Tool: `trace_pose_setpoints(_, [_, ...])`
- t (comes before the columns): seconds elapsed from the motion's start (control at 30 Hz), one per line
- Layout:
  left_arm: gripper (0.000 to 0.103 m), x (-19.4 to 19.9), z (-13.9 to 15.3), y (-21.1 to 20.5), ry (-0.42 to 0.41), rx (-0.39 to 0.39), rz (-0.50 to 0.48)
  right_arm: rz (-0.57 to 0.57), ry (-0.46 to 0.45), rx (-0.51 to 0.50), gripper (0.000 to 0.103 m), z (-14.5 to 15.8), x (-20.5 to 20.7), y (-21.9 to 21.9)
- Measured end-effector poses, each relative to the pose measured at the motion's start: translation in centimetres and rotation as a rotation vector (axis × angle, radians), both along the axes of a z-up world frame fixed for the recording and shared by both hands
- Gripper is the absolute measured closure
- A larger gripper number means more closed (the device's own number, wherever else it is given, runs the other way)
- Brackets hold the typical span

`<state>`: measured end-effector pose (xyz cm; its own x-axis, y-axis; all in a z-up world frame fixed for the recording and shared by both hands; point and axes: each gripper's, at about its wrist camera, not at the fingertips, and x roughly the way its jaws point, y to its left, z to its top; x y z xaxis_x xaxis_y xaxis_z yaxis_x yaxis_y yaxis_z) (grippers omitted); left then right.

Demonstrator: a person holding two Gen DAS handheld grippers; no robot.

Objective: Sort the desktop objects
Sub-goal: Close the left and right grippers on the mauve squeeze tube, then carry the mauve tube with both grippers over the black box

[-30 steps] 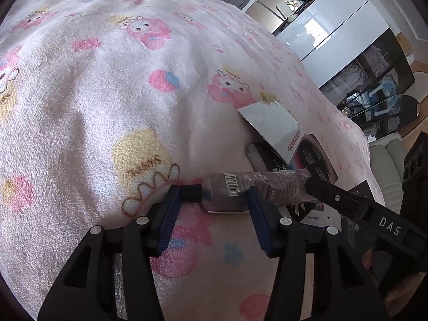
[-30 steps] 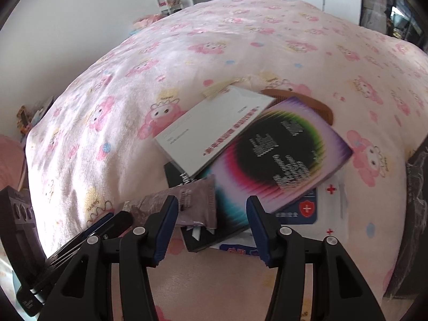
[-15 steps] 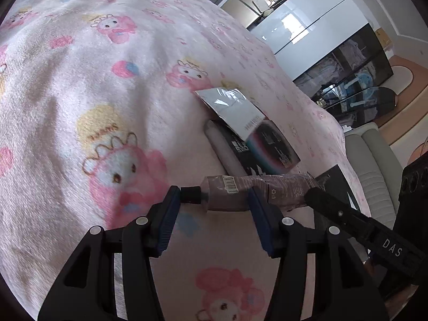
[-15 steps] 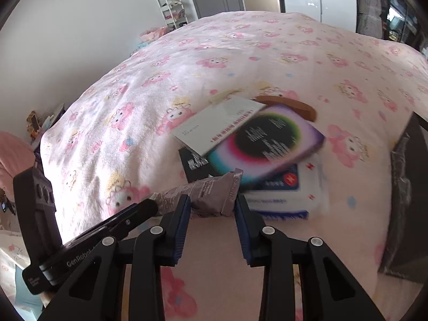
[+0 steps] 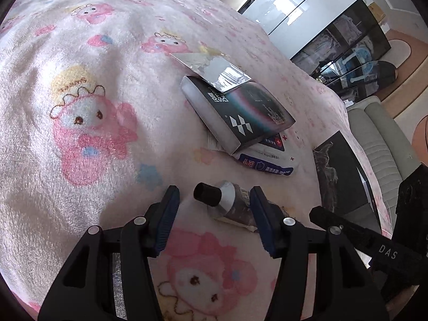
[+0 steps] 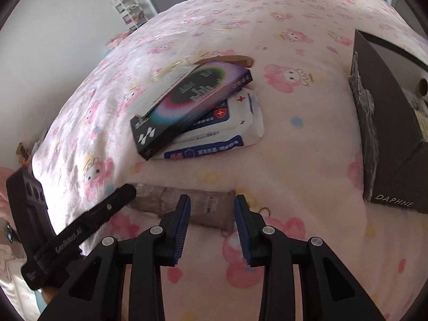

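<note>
Mauve tube [image 5: 232, 206] with black cap [image 5: 207, 194] lying on the pink cartoon-print blanket [image 5: 107, 53], low in the centre of both wrist views, apart from the pile above it. Cap end framed by the left gripper [image 5: 213, 195], jaws opening, one pad clear of the cap and the other just beside the tube's shoulder. Crimped tail under the right gripper [image 6: 211, 206], jaws likewise opening, tube between them but apparently no longer pinched.

Likely step: letting go of the tube after laying it down. Best done by widening both pairs of jaws fully before lifting either away, so that neither pad drags the cap or the soft tail across the plush. Then straight up and off, not sideways.

At the right edge of the right wrist view, an open-topped black box [image 6: 388, 147] lettered DAPHNE, standing on the blanket well apart from the tube. Inside, only a corner visible: something round like a roll end and a yellowish patch, too cut off to name.

In the upper middle, no container but a stack: dark rainbow-print carton [image 6: 192, 101] tilted on a white wipes pack [image 6: 240, 123], white card [image 6: 165, 85] on top, wooden comb [image 6: 232, 60] just behind.
</note>
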<state>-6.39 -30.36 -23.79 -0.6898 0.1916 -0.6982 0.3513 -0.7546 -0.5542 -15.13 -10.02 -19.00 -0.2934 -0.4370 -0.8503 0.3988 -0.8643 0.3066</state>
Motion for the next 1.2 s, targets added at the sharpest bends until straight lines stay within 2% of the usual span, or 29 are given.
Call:
trace_pose_setpoints(0.17, [0.047, -0.3, -0.1, 0.6, -0.003, -0.03, -0.009, -0.016, -0.096, 0.017, 0.07, -2.9, -1.6, -0.3])
trace_pose_setpoints(0.2, [0.047, -0.3, -0.1, 0.7, -0.005, -0.037, -0.01, -0.018, -0.108, 0.004, 0.065, -3.4, -1.6, -0.3])
trace_pose_setpoints(0.33, [0.047, -1.2, -0.2, 1.4, -0.009, -0.069, -0.04, -0.056, -0.177, -0.147, 0.063, -4.8, -2.3, 0.3])
trace_pose_setpoints(0.4, [0.047, -0.9, 0.2, 1.5, 0.005, -0.076, -0.037, -0.054, -0.151, -0.127, 0.064, -4.4, -2.0, -0.2])
trace_pose_setpoints(0.43, [0.048, -0.8, 0.4, 1.5, 0.013, -0.08, -0.036, -0.041, -0.127, -0.112, 0.069, -3.9, -1.7, -0.4])
trace_pose_setpoints(0.47, [0.054, -0.6, 0.6, 1.5, 0.021, -0.083, -0.035, -0.028, -0.107, -0.097, 0.07, -3.5, -1.4, -0.5])
trace_pose_setpoints(0.5, [0.061, -0.4, 0.9, 1.5, 0.032, -0.075, -0.036, -0.015, -0.096, -0.1, 0.081, -3.0, -1.1, -0.4])
trace_pose_setpoints(0.53, [0.061, -0.2, 1.2, 1.6, 0.04, -0.067, -0.039, -0.003, -0.106, -0.137, 0.09, -2.6, -0.9, -0.2])
trace_pose_setpoints(0.63, [0.061, -0.1, 1.6, 2.1, 0.025, -0.094, -0.045, 0.003, -0.079, -0.165, 0.09, -1.1, -0.4, 0.3])
trace_pose_setpoints(0.7, [0.06, 0.2, 1.4, 1.8, 0.011, -0.061, -0.035, -0.004, -0.05, -0.118, 0.09, -0.6, -0.2, 0.6])
trace_pose_setpoints(0.77, [0.059, 0.7, 1.3, 0.9, 0.007, -0.044, 0.003, -0.021, -0.059, -0.097, 0.089, -0.7, -0.2, 1.3])
trace_pose_setpoints(0.9, [0.057, 0.4, 1.4, -0.5, 0.009, -0.022, 0.035, -0.062, -0.1, -0.074, 0.084, -2.2, -0.8, 2.9])
trace_pose_setpoints(0.97, [0.056, -0.4, 1.0, -0.4, -0.006, -0.018, 0.004, -0.069, -0.138, -0.072, 0.074, -3.2, -1.3, 3.1])
trace_pose_setpoints(1.0, [0.056, -0.9, 0.7, -0.1, -0.019, -0.019, -0.018, -0.065, -0.153, -0.084, 0.063, -3.6, -1.3, 3.3])
trace_pose_setpoints(1.03, [0.056, -1.0, 0.5, 0.2, -0.021, -0.03, -0.024, -0.059, -0.17, -0.098, 0.057, -4.1, -1.5, 3.0])
trace_pose_setpoints(1.1, [0.056, -1.1, 0.3, 0.9, -0.017, -0.053, -0.039, -0.044, -0.191, -0.116, 0.055, -4.7, -1.8, 2.3])
trace_pose_setpoints(1.13, [0.056, -1.1, 0.3, 1.1, -0.017, -0.056, -0.045, -0.035, -0.193, -0.124, 0.049, -4.9, -1.8, 1.9])
trace_pose_setpoints(1.2, [0.056, -1.2, 0.3, 1.4, -0.02, -0.06, -0.058, -0.014, -0.196, -0.151, 0.044, -5.5, -2.0, 1.1])
